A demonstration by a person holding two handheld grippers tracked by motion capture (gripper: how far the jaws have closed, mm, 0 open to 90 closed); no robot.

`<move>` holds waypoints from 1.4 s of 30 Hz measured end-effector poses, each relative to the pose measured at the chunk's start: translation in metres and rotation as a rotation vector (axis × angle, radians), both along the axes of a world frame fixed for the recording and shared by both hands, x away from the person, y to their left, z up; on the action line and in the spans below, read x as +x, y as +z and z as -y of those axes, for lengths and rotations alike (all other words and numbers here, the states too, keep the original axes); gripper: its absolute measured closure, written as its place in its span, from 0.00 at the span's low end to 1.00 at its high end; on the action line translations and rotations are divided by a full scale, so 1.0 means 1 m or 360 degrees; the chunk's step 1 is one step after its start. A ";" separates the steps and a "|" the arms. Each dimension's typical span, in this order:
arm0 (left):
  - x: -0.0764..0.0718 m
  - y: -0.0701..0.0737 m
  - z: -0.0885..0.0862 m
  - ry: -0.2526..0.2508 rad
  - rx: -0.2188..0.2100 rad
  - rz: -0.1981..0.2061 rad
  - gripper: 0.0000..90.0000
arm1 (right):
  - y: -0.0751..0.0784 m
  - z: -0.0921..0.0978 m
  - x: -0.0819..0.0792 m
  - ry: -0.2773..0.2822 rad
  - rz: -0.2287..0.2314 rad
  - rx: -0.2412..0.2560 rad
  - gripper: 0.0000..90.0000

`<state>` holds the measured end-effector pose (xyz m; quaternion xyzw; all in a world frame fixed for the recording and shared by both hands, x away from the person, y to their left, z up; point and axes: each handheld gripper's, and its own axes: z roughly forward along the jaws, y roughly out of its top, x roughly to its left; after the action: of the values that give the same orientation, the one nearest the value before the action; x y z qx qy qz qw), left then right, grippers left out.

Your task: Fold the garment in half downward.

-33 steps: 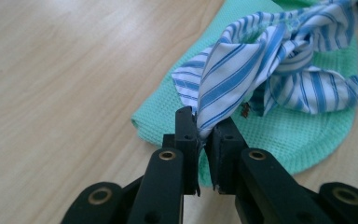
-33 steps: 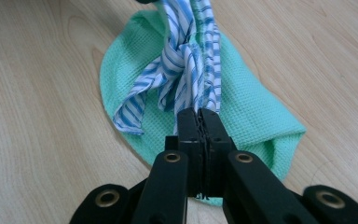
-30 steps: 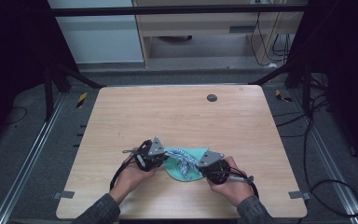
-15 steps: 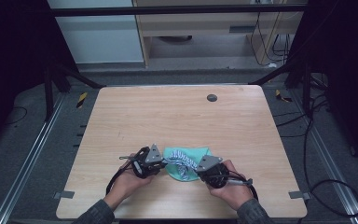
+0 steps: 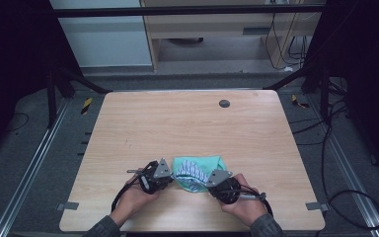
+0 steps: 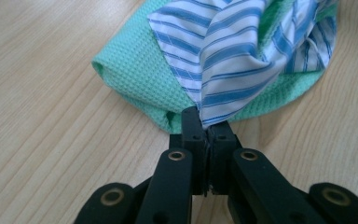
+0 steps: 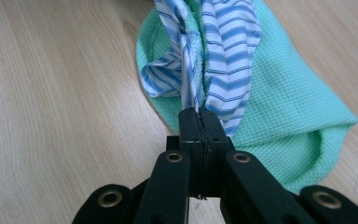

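Pulling cloth (image 5: 197, 170) nearer table (image 5: 177, 123) edge, both grippers clamped

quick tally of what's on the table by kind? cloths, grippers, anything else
Cloths: 1, a mint-green waffle-weave cloth with a blue-and-white striped side, pinched at two edges.
Hand-held black two-jaw grippers: 2, the left gripper and the right gripper, both shut on the cloth.
Small dark round discs: 1, near the far edge of the wooden table.
Total: 4
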<state>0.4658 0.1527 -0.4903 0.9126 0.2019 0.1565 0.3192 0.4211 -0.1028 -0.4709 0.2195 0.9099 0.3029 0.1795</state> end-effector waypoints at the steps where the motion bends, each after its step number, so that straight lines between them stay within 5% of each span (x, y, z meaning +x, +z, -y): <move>1: 0.000 -0.001 0.000 0.0002 0.0001 -0.0003 0.98 | 0.000 0.000 0.000 0.0004 -0.0004 -0.0003 1.00; 10: -0.003 0.000 -0.001 0.0017 0.0009 -0.0004 0.96 | -0.005 -0.003 -0.002 0.0016 -0.0039 -0.0026 0.99; 22: -0.017 0.022 -0.027 0.0165 -0.0188 -0.0025 0.47 | 0.003 0.023 -0.007 -0.0133 -0.0020 0.0090 0.56; 32: 0.009 0.020 -0.072 0.0507 -0.0227 -0.0050 0.19 | -0.008 0.067 0.010 -0.0508 0.0024 0.0125 0.22; 38: 0.025 0.004 -0.096 0.0691 -0.0237 -0.0051 0.13 | -0.025 0.083 0.034 -0.0759 -0.0061 0.0215 0.12; 42: 0.028 -0.005 -0.100 0.0732 -0.0211 -0.0055 0.11 | -0.037 0.087 0.045 -0.0864 -0.0143 0.0310 0.06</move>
<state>0.4940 0.2532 -0.4951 0.8222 0.4197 0.1958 0.3309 0.4666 -0.1896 -0.5074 0.4842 0.7916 0.3196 0.1917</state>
